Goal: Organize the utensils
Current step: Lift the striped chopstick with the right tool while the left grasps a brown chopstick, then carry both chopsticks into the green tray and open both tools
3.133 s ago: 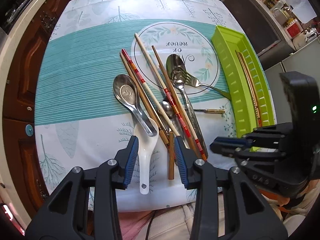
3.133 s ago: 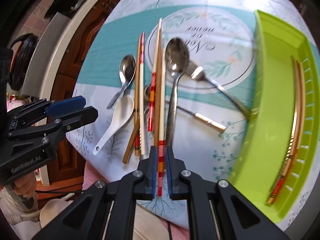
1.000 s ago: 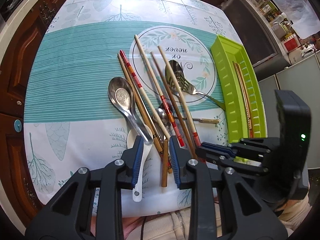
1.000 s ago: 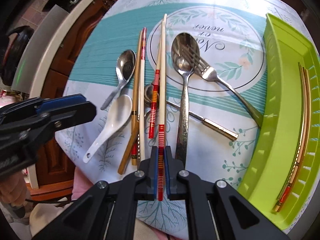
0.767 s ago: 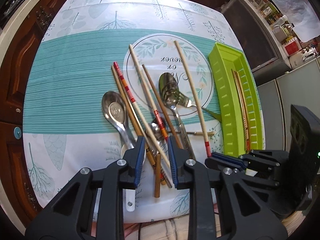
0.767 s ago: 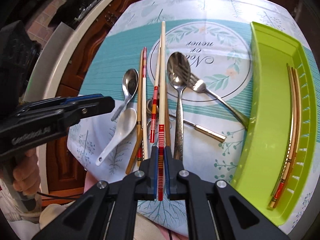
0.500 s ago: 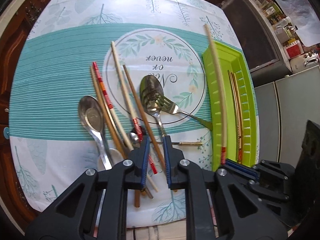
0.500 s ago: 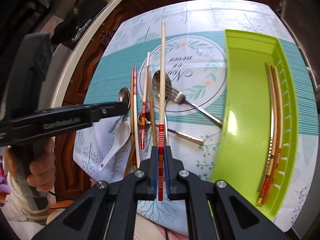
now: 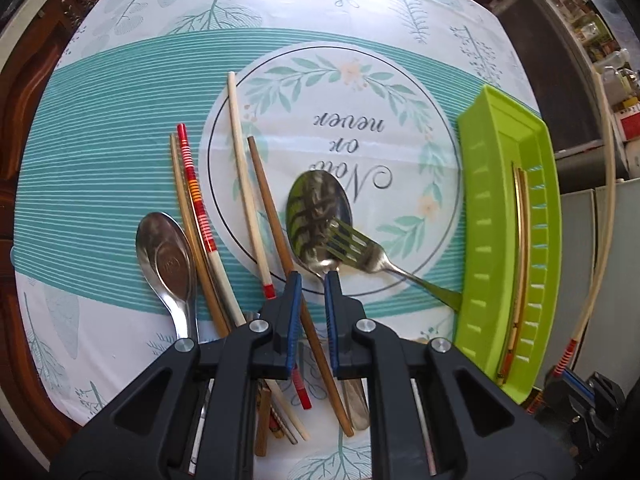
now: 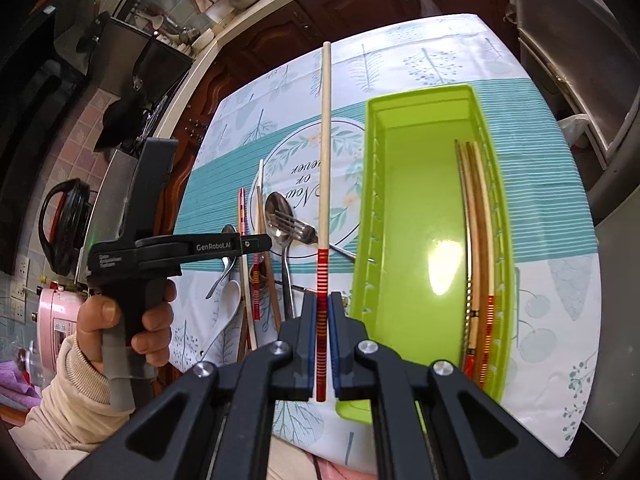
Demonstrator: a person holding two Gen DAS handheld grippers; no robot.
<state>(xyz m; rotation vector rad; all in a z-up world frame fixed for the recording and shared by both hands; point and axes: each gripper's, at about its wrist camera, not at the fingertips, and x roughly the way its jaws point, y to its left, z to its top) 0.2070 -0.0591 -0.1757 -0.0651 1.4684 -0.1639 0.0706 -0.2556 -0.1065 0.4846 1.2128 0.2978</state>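
A pale chopstick with a red-striped end (image 10: 325,168) is being carried, clamped in the right gripper (image 10: 322,312), beside the lime-green plastic tray (image 10: 416,128), where release is being called for. The left gripper (image 9: 309,280), its jaws having just been narrowing, is being lowered astride a plain brown wooden chopstick (image 9: 272,216); contact cannot be told.

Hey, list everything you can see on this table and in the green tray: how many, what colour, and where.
tablecloth: one, white and teal leaf print, covers the table
tray: one, lime green, right side of the cloth
chopsticks in tray: at least two, wood with red-striped ends, along its right wall
chopsticks on cloth: at least four, cream, tan, brown, red-striped, piled left of the tray
metal spoons: two in clear view, silver, in the pile
fork: one, silver, tines on the bigger spoon
ceramic spoon: one, white, at the pile's edge
left claw: black, blue pads, jaws have just been closing, brown chopstick between them, not visibly pinched
right claw: same colours, shut on a cream chopstick with a red-striped end
left hand: cream sleeve, gripping the left claw's handle
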